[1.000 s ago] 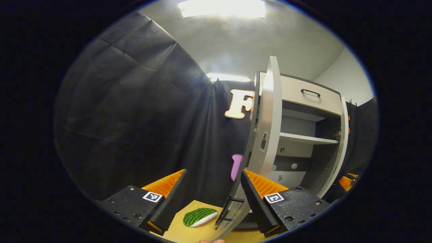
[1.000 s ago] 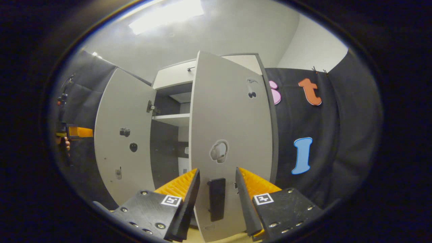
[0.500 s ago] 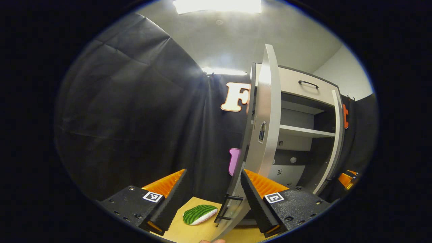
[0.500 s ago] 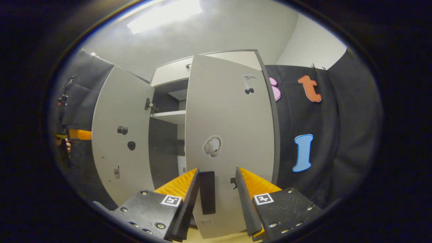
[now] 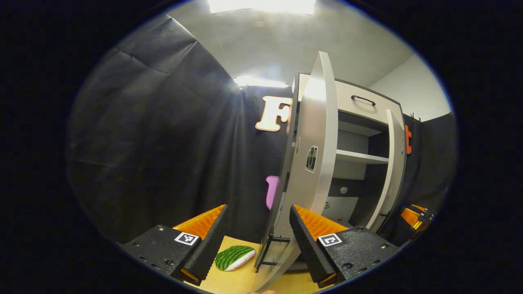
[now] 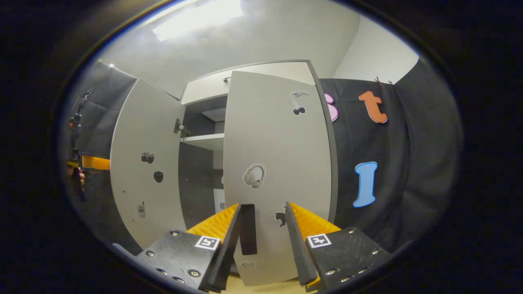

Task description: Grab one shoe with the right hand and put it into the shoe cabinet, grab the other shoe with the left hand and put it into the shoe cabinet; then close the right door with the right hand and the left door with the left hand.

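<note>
The shoe cabinet stands with both doors part way open. Inside it there is a white shelf with nothing on it, and I cannot see any shoes in the dark space below. The right gripper is wide open, right up at the right door, with the door's dark handle between its fingers. The left gripper is wide open too, near the left door. A green striped slipper lies on the wooden floor outside.

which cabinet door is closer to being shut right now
The right door, with the headphone sticker, in front of the right gripper. It stands partly swung in across the opening, while the left door stands swung far out to the side.
</note>
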`<action>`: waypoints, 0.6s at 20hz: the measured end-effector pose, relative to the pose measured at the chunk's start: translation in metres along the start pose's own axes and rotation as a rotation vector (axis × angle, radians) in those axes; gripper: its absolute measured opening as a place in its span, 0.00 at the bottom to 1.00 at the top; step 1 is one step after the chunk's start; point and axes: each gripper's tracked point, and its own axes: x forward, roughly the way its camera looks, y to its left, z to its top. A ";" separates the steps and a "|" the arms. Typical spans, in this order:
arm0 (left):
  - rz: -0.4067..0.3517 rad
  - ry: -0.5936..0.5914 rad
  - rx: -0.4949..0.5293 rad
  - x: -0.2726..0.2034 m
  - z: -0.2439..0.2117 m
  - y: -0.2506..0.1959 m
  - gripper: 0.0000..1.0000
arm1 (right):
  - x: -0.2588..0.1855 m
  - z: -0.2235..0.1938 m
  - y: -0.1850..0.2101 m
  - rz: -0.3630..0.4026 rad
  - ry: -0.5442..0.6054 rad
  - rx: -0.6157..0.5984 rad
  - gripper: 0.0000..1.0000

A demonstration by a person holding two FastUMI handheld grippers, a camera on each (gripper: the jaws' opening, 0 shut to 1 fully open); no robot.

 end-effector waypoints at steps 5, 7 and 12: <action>-0.051 0.017 0.034 0.008 -0.003 -0.021 0.90 | -0.006 0.006 -0.002 -0.015 -0.016 0.009 0.60; -0.077 0.024 0.029 0.007 -0.004 -0.027 0.89 | -0.010 0.007 -0.004 -0.024 -0.017 0.010 0.60; -0.185 0.045 0.006 0.015 -0.010 -0.063 0.89 | -0.021 0.005 -0.012 -0.056 -0.010 0.008 0.60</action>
